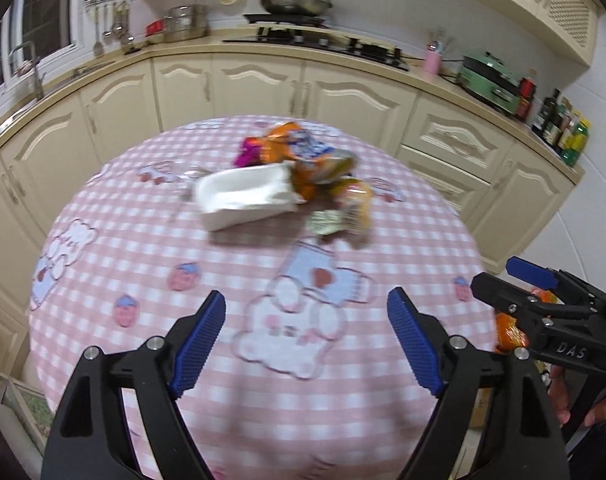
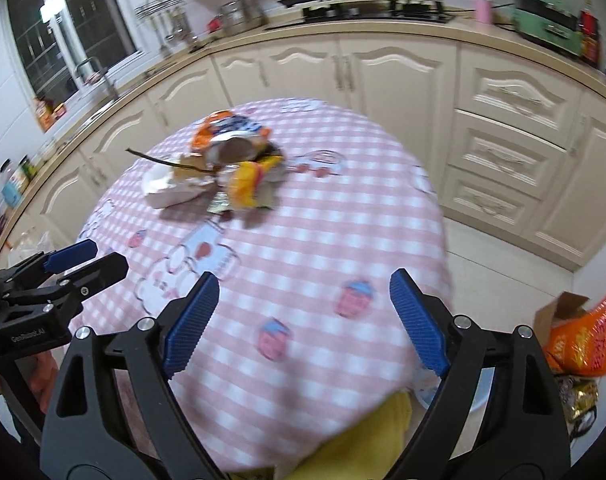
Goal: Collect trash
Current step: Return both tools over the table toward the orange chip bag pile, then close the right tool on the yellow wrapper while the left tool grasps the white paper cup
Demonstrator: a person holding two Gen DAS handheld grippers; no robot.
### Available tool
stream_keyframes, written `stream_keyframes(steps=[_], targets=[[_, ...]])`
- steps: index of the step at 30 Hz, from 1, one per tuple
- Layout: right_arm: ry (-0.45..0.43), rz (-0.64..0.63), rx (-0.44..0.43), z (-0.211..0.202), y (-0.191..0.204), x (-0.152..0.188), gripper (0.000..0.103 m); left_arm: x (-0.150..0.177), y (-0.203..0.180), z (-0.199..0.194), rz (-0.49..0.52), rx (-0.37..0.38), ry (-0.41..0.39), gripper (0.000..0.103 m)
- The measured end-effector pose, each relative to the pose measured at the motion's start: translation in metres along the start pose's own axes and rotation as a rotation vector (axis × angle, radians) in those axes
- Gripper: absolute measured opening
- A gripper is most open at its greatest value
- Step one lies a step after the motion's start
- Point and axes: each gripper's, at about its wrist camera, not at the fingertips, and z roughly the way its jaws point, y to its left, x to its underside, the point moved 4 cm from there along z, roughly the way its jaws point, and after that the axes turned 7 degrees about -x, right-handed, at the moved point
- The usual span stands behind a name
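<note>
A heap of trash lies at the far middle of the round table with the pink checked cloth (image 1: 143,248) (image 2: 343,216): a white foam tray (image 1: 243,194) (image 2: 163,188), orange snack wrappers (image 1: 291,144) (image 2: 227,130), a yellow wrapper (image 2: 247,184) and a dark stick (image 2: 163,162). My left gripper (image 1: 306,316) hangs open over the near part of the cloth, well short of the heap, nothing between its blue pads. My right gripper (image 2: 304,294) is also open and empty, over the near edge. Each gripper shows at the side of the other's view (image 1: 503,280) (image 2: 91,258).
Cream kitchen cabinets (image 1: 263,84) curve behind the table, with a stove and pan (image 1: 295,2) on the counter. On the floor at the right are a cardboard box (image 2: 563,308) and an orange bag (image 2: 591,340). A yellow cloth (image 2: 363,440) lies under my right gripper. A hand (image 1: 575,404) holds the right gripper.
</note>
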Motion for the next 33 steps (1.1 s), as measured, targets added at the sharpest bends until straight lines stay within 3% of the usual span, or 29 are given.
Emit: stream_keyframes(steps=[9, 18, 23, 26, 33], targets=[[0.049, -0.024, -0.049, 0.044, 0.032, -0.024, 0.086, -0.014, 0.049, 0.021, -0.051, -0.061, 0.01, 0.081], [0.073, -0.046, -0.042, 0.084, 0.045, -0.045, 0.084, -0.035, 0.064, 0.046, -0.02, -0.086, 0.021, 0.081], [0.085, -0.056, -0.053, 0.104, 0.047, -0.055, 0.064, -0.044, 0.064, 0.062, 0.014, -0.075, 0.04, 0.082], [0.109, -0.035, -0.063, 0.118, 0.044, -0.057, 0.03, -0.048, 0.061, 0.07, 0.046, -0.073, 0.049, 0.082], [0.051, 0.041, -0.076, 0.107, 0.03, -0.055, 0.026, -0.059, 0.047, 0.083, 0.148, -0.051, 0.038, 0.083]])
